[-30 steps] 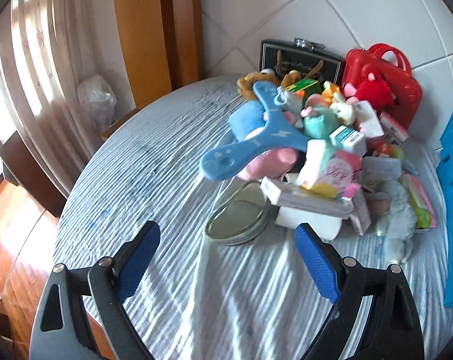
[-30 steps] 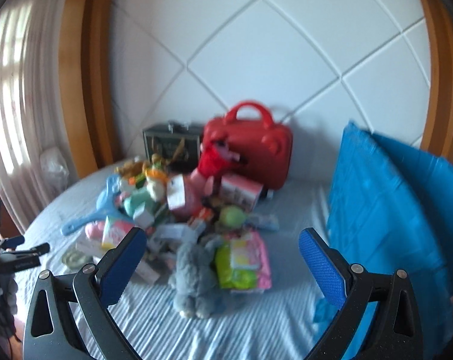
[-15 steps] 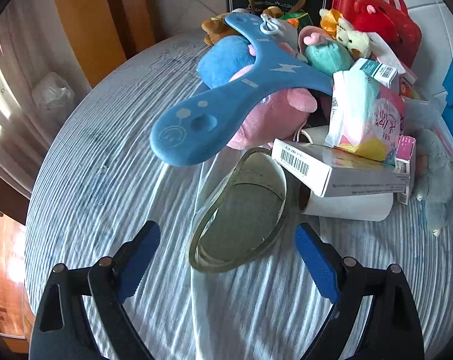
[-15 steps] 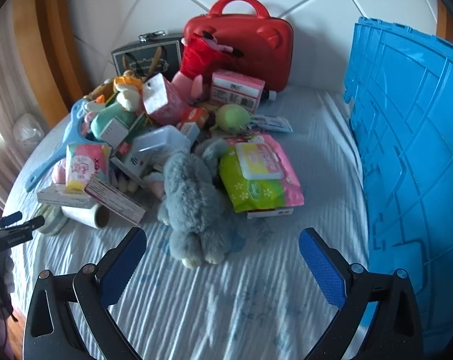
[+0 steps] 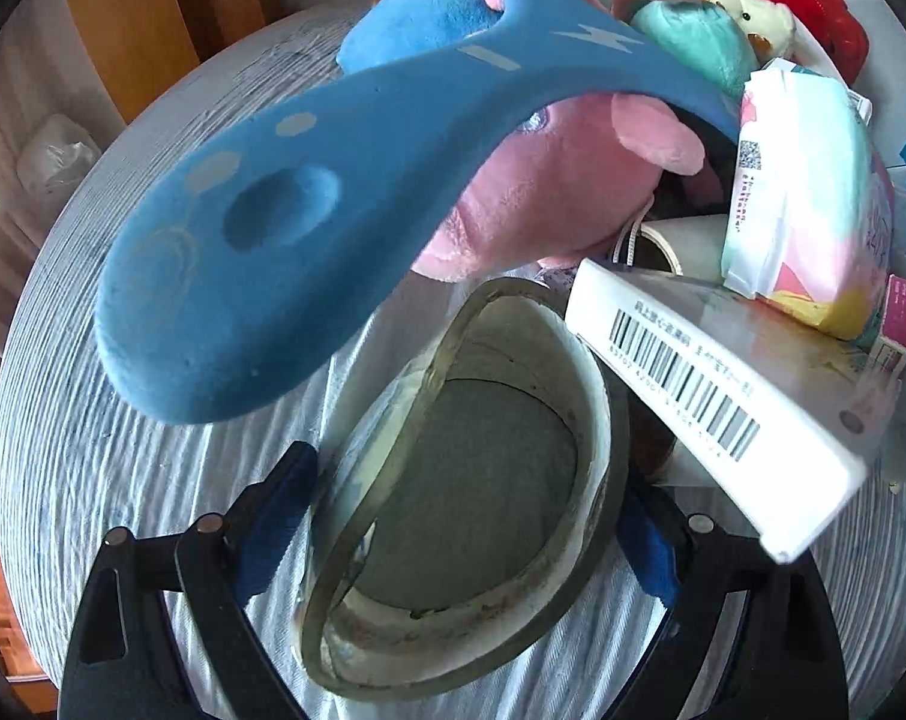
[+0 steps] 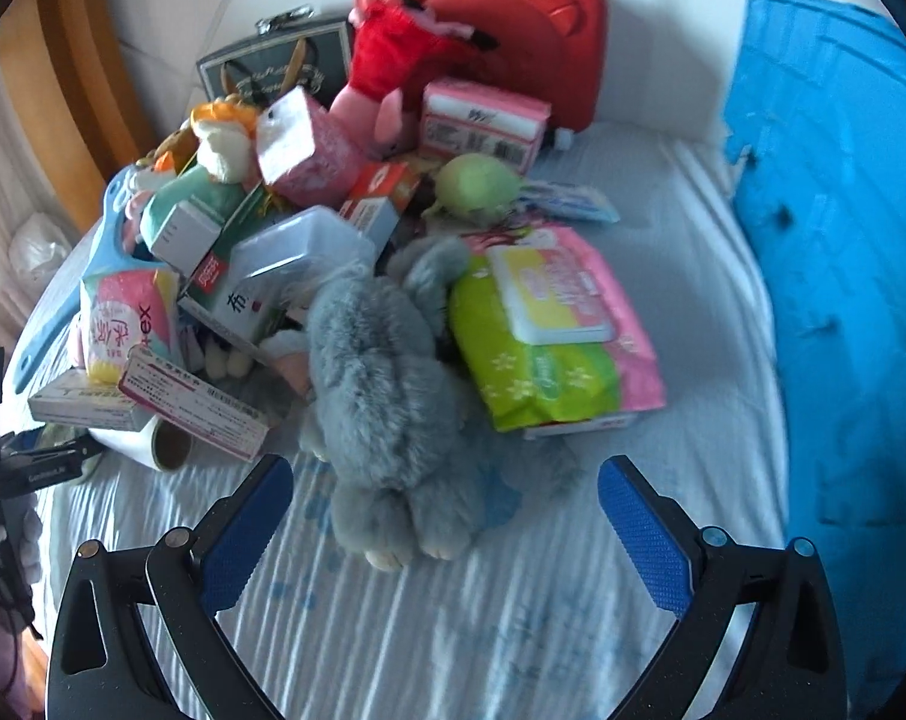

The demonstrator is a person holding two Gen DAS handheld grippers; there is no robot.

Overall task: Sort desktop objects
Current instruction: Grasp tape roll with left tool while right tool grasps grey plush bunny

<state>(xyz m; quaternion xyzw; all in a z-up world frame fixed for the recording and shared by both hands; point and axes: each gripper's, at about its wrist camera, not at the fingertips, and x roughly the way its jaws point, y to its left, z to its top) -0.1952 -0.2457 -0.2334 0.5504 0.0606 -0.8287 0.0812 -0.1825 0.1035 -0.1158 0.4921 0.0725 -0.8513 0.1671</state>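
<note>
Blue-padded left tongs point(image 5: 459, 516) straddle the tape roll point(image 5: 471, 480), jaws wide, unclamped; right tongs point(image 6: 444, 516) gape before the grey plush point(image 6: 387, 408).

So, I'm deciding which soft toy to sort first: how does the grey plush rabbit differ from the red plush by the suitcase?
The grey plush rabbit lies flat at the near edge of the pile; the red plush sits at the far side, propped against the red suitcase. The rabbit is plain grey and shaggy; the red plush is bright red with pink parts. The rabbit lies just ahead of the open right gripper; the red plush is far off. Both are soft toys.
</note>
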